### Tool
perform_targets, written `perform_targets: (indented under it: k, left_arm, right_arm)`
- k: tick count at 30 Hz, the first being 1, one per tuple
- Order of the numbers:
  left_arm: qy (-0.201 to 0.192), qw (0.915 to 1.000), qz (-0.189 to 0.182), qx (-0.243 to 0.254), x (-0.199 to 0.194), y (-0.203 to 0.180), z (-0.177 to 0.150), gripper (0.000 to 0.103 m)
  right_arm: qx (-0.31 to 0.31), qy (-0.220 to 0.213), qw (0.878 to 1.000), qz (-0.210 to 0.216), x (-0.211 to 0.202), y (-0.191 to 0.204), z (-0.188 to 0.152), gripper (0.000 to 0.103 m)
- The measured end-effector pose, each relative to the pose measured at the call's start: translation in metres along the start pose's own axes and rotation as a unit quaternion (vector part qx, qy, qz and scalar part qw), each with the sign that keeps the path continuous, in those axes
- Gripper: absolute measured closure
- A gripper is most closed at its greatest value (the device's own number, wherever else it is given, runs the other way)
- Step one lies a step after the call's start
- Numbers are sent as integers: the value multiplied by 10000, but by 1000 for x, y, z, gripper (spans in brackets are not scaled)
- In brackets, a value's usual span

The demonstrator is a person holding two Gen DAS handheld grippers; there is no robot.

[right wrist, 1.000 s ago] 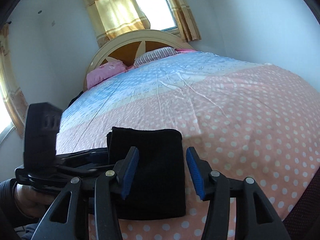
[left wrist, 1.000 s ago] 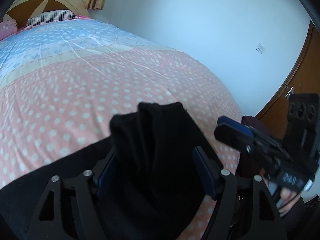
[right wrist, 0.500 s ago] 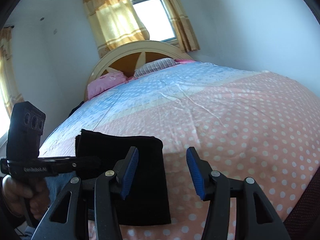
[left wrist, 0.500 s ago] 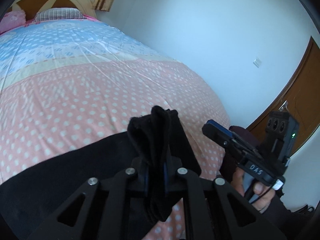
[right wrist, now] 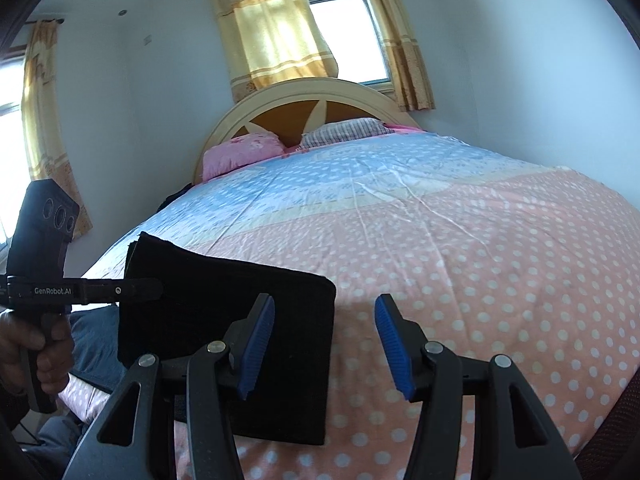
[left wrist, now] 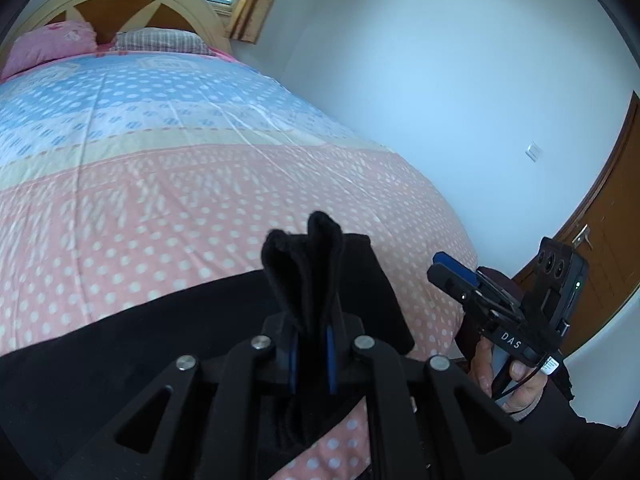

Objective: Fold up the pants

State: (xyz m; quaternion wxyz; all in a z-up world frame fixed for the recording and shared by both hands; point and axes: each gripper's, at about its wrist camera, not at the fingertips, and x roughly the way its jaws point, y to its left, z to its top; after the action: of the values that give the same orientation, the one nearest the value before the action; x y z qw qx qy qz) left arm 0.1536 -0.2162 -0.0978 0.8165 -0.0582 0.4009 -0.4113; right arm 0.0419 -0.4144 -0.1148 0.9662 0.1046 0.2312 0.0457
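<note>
Left gripper (left wrist: 311, 364): black frame of triangular cut-out links, silver round screws at the joints, blue ribbed pads.
Right gripper (right wrist: 325, 346): same black linkage, silver screws, blue ribbed pads on the fingers (right wrist: 256, 346).
Markings: white "GenRobot.AI" on one black bar, white "DAS" on the other.
Camera block: black box with three round lenses, small green light.
Clothing: dark sleeve (left wrist: 560, 420), blue jeans (right wrist: 96, 344).

Folded black pants (right wrist: 240, 320) lie on a polka-dot bed (right wrist: 460, 260), their left edge clamped in the left tongs (right wrist: 154, 287); the right tongs (right wrist: 324, 348) hover above them, blue pads (right wrist: 256, 344) spread apart.
</note>
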Motion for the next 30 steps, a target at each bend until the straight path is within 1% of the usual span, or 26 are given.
perform_targets:
  k: [3,7,14,18,26,30]
  left_arm:
    - [-63,9999,33,-135,-14,14,-5,92]
    - [-169,9988,61,-451,-32,32,-11,92]
    - [-320,9939,66,-1053,-61,70,-24,92]
    - [-461,9912,162,-1233,-76,86,-30,92]
    - [-261,9849,365,-1672,-74,117,-55,92]
    - [-235,9822,411,-1816,-76,128,-59,92]
  right_arm:
    - [-119,33,9999,77,2,9,-2,49]
    - [-344,109,9992,160,6,21,-7,49]
    - [-740,112,9964,394,4,43,-13,49]
    - [-989,172,9935,533,6,57,-18,49]
    - [-1395,351,9862,821,11,80,-30,49]
    - [-1456,465,9836,962,16,86,-34,49]
